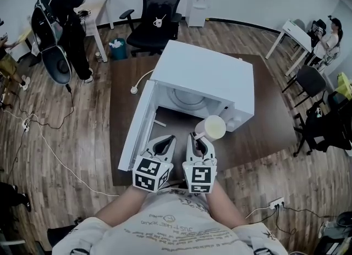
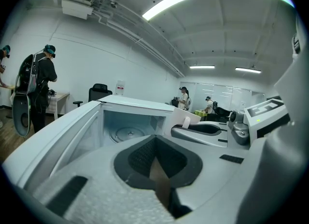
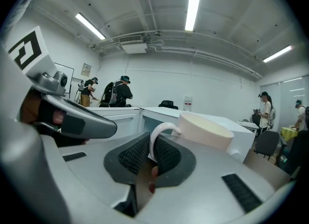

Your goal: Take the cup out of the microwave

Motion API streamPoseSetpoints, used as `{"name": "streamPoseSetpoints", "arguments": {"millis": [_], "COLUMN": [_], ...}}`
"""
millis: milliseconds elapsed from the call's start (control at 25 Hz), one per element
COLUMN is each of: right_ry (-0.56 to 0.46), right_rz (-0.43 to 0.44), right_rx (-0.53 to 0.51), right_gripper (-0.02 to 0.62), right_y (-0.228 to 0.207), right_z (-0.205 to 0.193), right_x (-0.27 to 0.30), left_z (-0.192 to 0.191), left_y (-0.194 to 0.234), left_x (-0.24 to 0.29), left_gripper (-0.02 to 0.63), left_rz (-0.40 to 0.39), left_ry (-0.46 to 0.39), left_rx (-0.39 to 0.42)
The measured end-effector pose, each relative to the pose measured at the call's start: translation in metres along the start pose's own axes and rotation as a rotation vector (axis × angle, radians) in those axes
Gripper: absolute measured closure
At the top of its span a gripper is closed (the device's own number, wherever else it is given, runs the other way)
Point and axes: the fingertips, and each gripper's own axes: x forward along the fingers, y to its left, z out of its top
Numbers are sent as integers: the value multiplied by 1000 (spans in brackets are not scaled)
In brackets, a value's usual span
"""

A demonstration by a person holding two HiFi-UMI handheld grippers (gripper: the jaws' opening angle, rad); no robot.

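A white microwave [image 1: 204,78] stands on a dark brown table [image 1: 264,138] with its door [image 1: 136,130] swung open to the left. Its round turntable [image 1: 187,98] shows bare inside. My right gripper [image 1: 199,140] is shut on the handle of a cream cup [image 1: 213,127], held in front of the microwave's control panel, outside the cavity. In the right gripper view the cup [image 3: 205,129] rises just beyond the pads, its handle [image 3: 157,141] pinched between them. My left gripper [image 1: 163,147] hangs beside it, shut and holding nothing; in its own view it faces the open cavity [image 2: 128,129].
A black office chair [image 1: 157,12] with a small cup on it stands behind the table. A person [image 1: 63,23] stands at a desk to the far left, another sits at the far right. Cables and a plug [image 1: 133,89] lie at the table's left edge and on the wooden floor.
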Motion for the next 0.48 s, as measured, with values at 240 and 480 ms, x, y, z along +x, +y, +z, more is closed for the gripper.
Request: {"name": "streamPoseSetpoints", "arguments": {"millis": [240,480], "right_ry": [-15,-19], "right_rz": [16,31], "right_rx": [-11,-7], "right_gripper": [558,560], "right_y": [9,15], "right_z": [2,1], "right_x": [-5,-13], "left_z": [1,-1], "left_y": [0,-4], "left_x": [-10,-16], "left_gripper": [592,592], "left_rz": [9,13], "left_ry": [-10,-17], "left_rx": [4,4]}}
